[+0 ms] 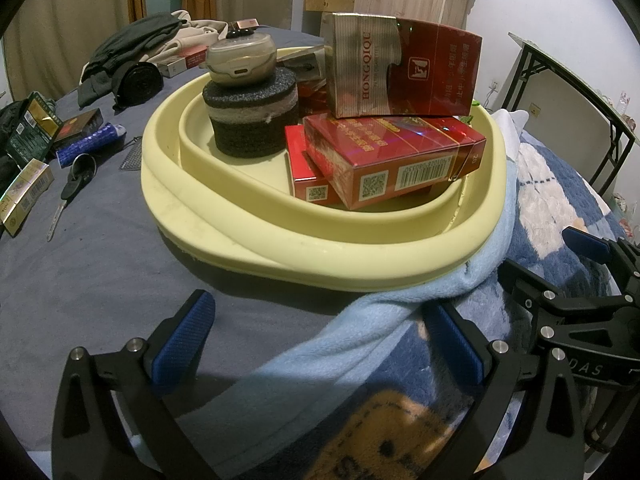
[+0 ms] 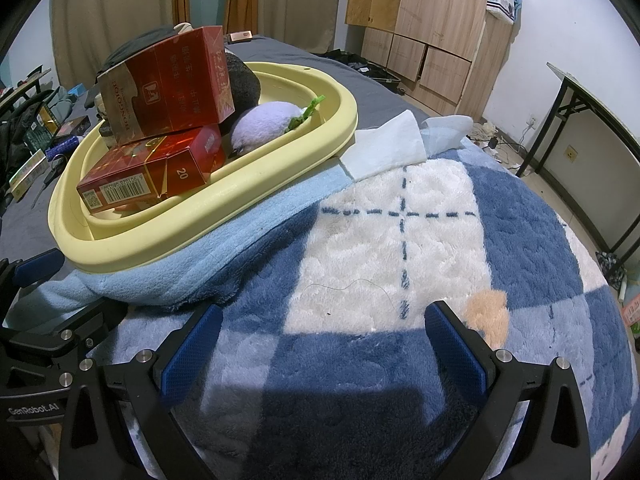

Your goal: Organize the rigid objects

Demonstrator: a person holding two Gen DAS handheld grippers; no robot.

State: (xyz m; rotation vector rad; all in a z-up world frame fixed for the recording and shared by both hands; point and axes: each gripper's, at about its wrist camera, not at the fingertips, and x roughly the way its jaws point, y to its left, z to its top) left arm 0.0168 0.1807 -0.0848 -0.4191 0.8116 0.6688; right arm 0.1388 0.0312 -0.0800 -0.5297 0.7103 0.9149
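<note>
A pale yellow basin (image 1: pixel 224 216) (image 2: pixel 280 168) sits on the bed, its near edge on a light blue towel (image 1: pixel 360 332). Inside lie red cigarette boxes (image 1: pixel 396 160) (image 2: pixel 152 176), with a red and silver carton (image 1: pixel 404 68) (image 2: pixel 168 88) stacked on top. A dark round sponge stack (image 1: pixel 252 120) carries a beige case (image 1: pixel 244 58). A lilac plush toy (image 2: pixel 264 124) rests at the basin's right. My left gripper (image 1: pixel 320 340) hovers open just in front of the basin, empty. My right gripper (image 2: pixel 320 344) is open over the blue-and-white fleece blanket (image 2: pixel 400 240), also empty.
Left of the basin lie a key (image 1: pixel 70 188), a blue grip handle (image 1: pixel 90 142), several small boxes (image 1: pixel 24 192) and dark clothes (image 1: pixel 132 52). White cloths (image 2: pixel 384 148) lie beyond the basin. A folding table (image 2: pixel 592 128) and wooden wardrobe (image 2: pixel 432 32) stand at the right.
</note>
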